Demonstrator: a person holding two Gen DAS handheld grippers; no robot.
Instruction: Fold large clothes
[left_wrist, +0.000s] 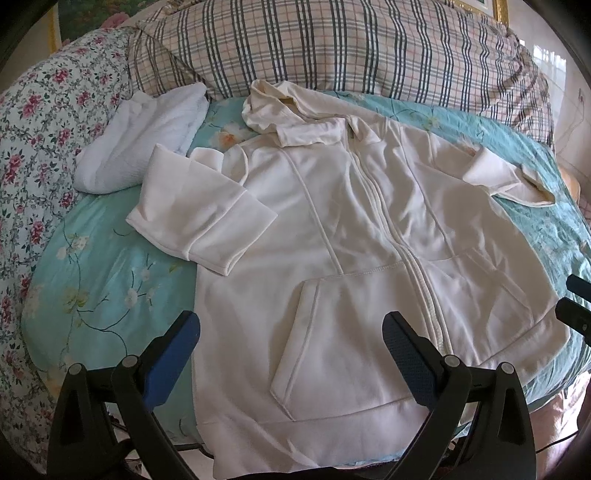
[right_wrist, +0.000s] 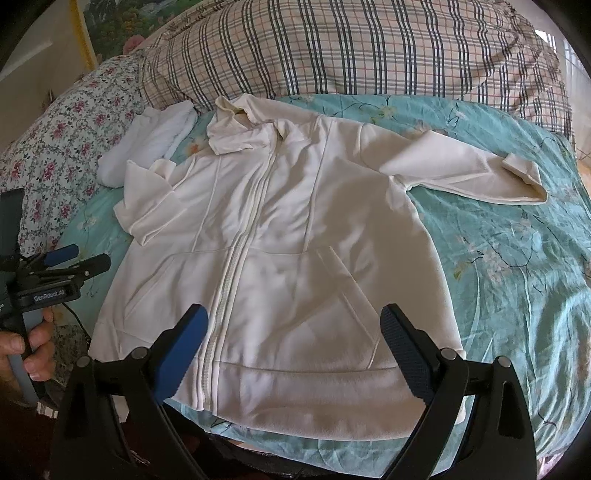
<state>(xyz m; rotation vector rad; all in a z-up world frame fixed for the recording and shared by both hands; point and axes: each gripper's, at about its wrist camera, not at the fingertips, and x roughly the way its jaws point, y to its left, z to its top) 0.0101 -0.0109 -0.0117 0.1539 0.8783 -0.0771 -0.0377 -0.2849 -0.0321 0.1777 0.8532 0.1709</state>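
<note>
Hoodie (left_wrist: 332, 229) front and centre, cream-coloured, zipped, lying face up and spread flat on the teal floral bedsheet (left_wrist: 110, 273), its hem toward the cameras and partly hidden behind the gripper frames. Its hood (left_wrist: 273, 107) sits crumpled at the top near the plaid pillow (left_wrist: 332, 44). One sleeve (left_wrist: 199, 218) is folded in across the chest on the camera's left; the other sleeve (right_wrist: 461, 173) stretches out to the camera's right, its cuff end curled so the opening is hard to read. Over in the far-left corner, a white folded garment (left_wrist: 144, 140) lies beside a floral pillow (left_wrist: 44, 122); what kind of garment it is, I can't make out. Left gripper (left_wrist: 291, 354) hovers above the hem with jaws spread wide, nothing between them. Right gripper (right_wrist: 295, 350) likewise, jaws wide apart and empty over the bottom edge. In the right wrist view a hand (right_wrist: 33, 347) grips the left tool's handle, cut off at the frame's edge.
</note>
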